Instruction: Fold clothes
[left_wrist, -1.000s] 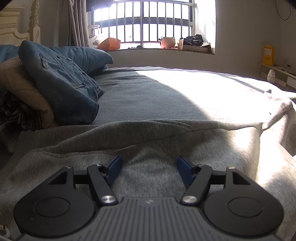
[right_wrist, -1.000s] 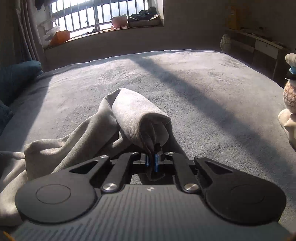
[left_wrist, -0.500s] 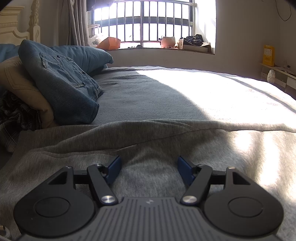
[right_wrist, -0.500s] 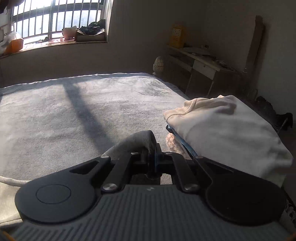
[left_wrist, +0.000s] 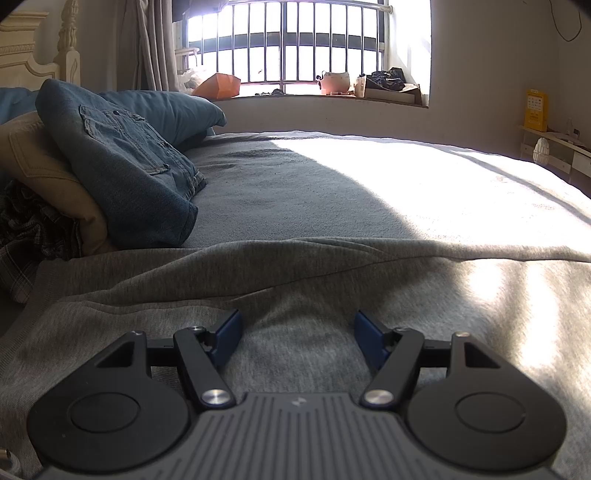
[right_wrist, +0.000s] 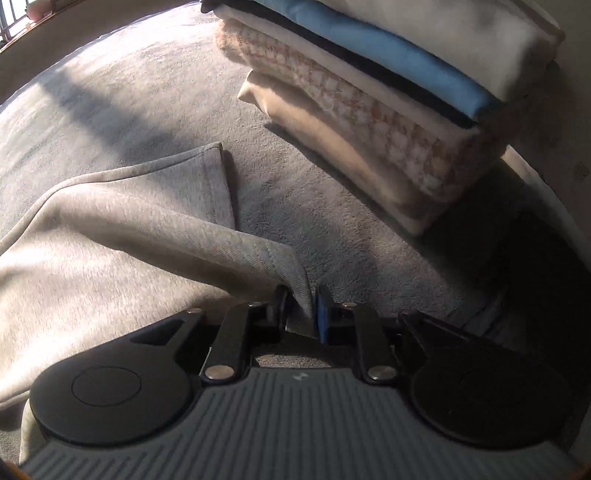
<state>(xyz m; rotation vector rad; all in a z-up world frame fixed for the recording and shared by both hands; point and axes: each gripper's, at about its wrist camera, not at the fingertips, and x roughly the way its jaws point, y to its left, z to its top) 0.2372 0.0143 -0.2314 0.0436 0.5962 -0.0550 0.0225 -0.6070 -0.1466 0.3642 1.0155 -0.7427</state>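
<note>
Grey garment (right_wrist: 110, 236): soft knit, spread across the near part of the bed (left_wrist: 295, 192), one hemmed corner (right_wrist: 218, 173) lying flat, a second corner raised in a ridge toward the right gripper (right_wrist: 301, 310). Partly sunlit.

Right gripper: tilted steeply downward; jaws opening, the raised corner of the grey garment between the blue pads (right_wrist: 322, 314), a slight gap showing on the right side.

Left gripper (left_wrist: 297, 332): low over the same garment's other end, jaws spread wide, blue pads clear of each other, cloth lying beneath and between them, not pinched.

Bed: grey cover, broad patch of sunlight on the far half.

Folded stack (right_wrist: 388, 96): near the right gripper, on the bed edge; cream layers, a waffle-textured piece, a blue piece, a thin dark layer, a white piece on top.

Unfolded pile, left side of bed: denim item (left_wrist: 122, 166) on top, tan item (left_wrist: 48, 177) under it, checked fabric (left_wrist: 26, 236) lowest; blue pillow (left_wrist: 166, 110) behind.

Background: barred window (left_wrist: 306, 44), curtain (left_wrist: 147, 44), cream headboard (left_wrist: 33, 55), sill with orange object (left_wrist: 218, 85).
</note>
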